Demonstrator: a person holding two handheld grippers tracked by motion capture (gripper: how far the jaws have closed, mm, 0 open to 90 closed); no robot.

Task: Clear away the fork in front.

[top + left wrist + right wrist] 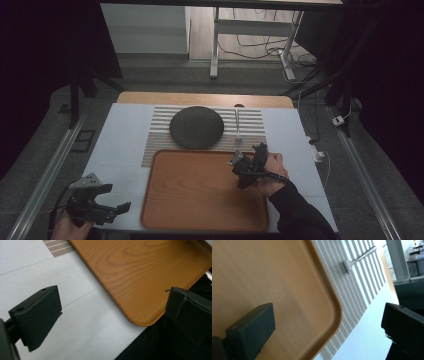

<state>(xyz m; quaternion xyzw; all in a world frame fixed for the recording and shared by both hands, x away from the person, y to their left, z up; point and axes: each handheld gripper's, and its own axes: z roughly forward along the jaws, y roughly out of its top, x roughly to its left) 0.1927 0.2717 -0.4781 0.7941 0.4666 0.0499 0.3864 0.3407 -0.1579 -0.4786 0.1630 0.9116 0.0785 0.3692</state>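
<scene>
The fork (237, 124) is lying on the striped mat (250, 120) just beyond the tray (200, 190), to the right of the dark round plate (196, 127); its long axis is running away from the person, handle far, tines near — so it is sitting straight ahead of the right gripper (250, 167), which is hovering over the tray's far right corner and is much the nearer of the two. In the right gripper view the fork (358, 258) is showing up ahead and beyond the tray rim (337, 315), pale metal, slim, tines pointing back toward the jaws; those jaws are standing wide apart and holding nothing. The left gripper (107, 210) is resting low at the tray's near left corner, well apart from the fork, jaws also spread wide and empty. The tray is smooth grained wood with rounded corners; the mat is woven — probably slightly grippy; the plate looks matte.
</scene>
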